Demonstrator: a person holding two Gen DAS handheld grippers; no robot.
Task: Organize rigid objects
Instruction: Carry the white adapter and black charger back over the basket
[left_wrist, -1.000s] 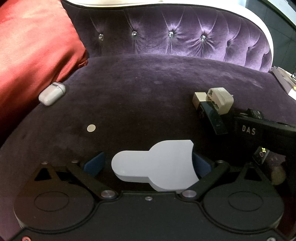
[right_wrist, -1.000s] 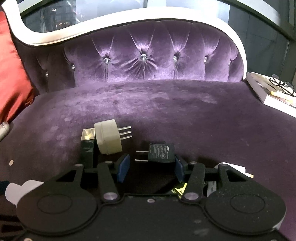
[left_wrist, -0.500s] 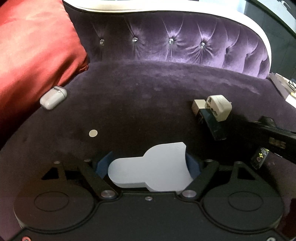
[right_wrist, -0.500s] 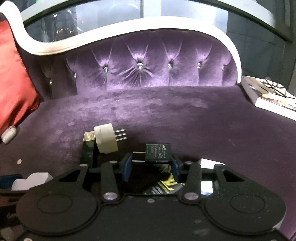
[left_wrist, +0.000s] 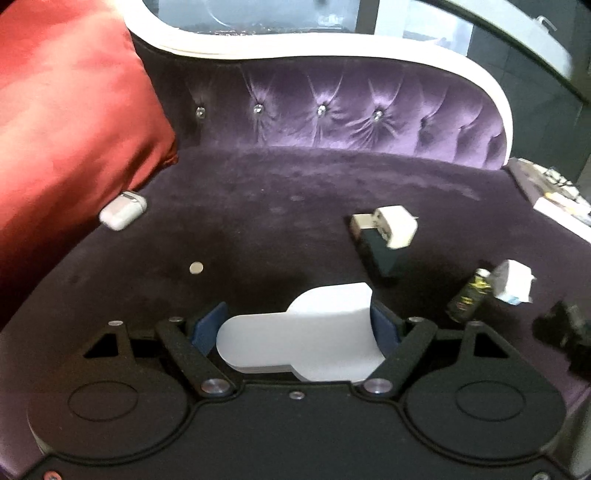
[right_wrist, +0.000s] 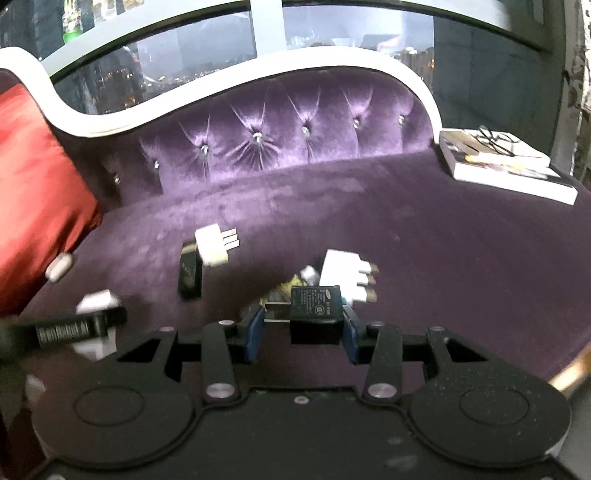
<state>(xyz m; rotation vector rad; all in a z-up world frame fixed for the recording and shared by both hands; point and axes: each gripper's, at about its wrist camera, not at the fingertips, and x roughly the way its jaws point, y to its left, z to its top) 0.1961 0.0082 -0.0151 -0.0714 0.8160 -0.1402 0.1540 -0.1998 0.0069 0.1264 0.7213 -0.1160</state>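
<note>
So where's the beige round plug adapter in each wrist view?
Left wrist: beige adapter, right of centre, resting on the dark box.
Right wrist: beige adapter, left of centre, prongs pointing right, on the same box.
Shared landmark: red cushion at far left.

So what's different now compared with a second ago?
The left gripper has closed on the white flat piece; the right gripper has closed on the black charger. Both lifted them off the sofa. The earbud case and coin stayed put.
</note>
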